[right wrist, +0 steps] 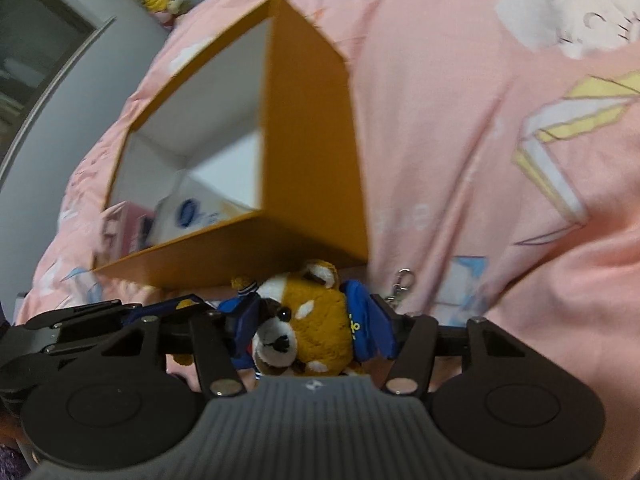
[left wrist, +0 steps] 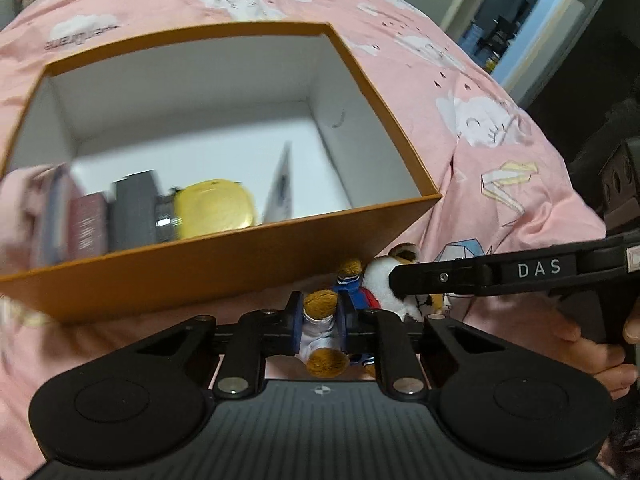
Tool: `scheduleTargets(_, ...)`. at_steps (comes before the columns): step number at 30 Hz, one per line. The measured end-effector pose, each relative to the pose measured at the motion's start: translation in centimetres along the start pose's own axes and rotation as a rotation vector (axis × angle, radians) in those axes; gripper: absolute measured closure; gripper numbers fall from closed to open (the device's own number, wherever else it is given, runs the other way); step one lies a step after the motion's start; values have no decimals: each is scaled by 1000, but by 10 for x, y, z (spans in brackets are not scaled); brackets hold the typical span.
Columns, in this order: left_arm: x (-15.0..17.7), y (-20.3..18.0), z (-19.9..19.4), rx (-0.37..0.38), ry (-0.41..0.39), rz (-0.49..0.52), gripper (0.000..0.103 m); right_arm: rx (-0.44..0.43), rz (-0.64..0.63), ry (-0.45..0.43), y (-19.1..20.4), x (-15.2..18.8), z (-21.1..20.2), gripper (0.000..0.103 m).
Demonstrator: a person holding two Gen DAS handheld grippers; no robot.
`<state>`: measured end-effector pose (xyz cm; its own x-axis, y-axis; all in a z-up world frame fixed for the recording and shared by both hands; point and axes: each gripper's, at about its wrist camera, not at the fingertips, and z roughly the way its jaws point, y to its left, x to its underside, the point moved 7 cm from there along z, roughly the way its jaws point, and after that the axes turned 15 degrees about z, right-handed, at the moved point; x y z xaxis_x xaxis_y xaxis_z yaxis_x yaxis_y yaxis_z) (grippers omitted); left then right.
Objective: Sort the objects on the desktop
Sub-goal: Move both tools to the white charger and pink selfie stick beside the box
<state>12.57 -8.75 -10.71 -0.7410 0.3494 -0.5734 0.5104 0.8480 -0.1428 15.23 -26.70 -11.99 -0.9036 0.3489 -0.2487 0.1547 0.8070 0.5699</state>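
A small plush dog [right wrist: 308, 320] in a blue outfit, with a metal keyring clasp [right wrist: 402, 282], lies just in front of an open orange box [left wrist: 224, 264]. My left gripper [left wrist: 320, 322] is shut on the plush dog's leg [left wrist: 320, 312]. My right gripper [right wrist: 312, 328] is shut on the plush dog's head; it also shows in the left wrist view [left wrist: 400, 280], coming in from the right. The box [right wrist: 308, 168] has white inner walls and holds a yellow case [left wrist: 216, 208], small boxes [left wrist: 132, 212] and a card [left wrist: 280, 188].
Everything rests on a pink printed bedcover [left wrist: 480, 128]. A white and blue pack [right wrist: 188, 216] leans inside the box. A doorway [left wrist: 508, 28] lies at the far right. A hand [left wrist: 592, 356] holds the right gripper's handle.
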Motion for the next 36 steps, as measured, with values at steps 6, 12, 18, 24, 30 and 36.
scheduleTargets(6, 18, 22, -37, -124, -17, -46, 86, -50, -75, 38, 33, 15, 5, 44)
scheduleTargets(12, 39, 53, -57, -304, 31, -83, 86, 113, -189, 22, 25, 21, 8, 53)
scheduleTargets(18, 49, 69, -61, -468, 94, -57, 85, 247, -360, 20, 26, 44, 10, 58)
scheduleTargets(24, 41, 72, -77, -442, 7, -84, 85, 275, -577, 79, 53, 81, 28, 64)
scheduleTargets(30, 34, 63, -82, -403, -53, -63, 85, 446, -714, 118, 47, 105, 60, 72)
scheduleTargets(36, 28, 46, -71, -229, -79, -79, 85, 517, -803, 87, 46, 112, 63, 82)
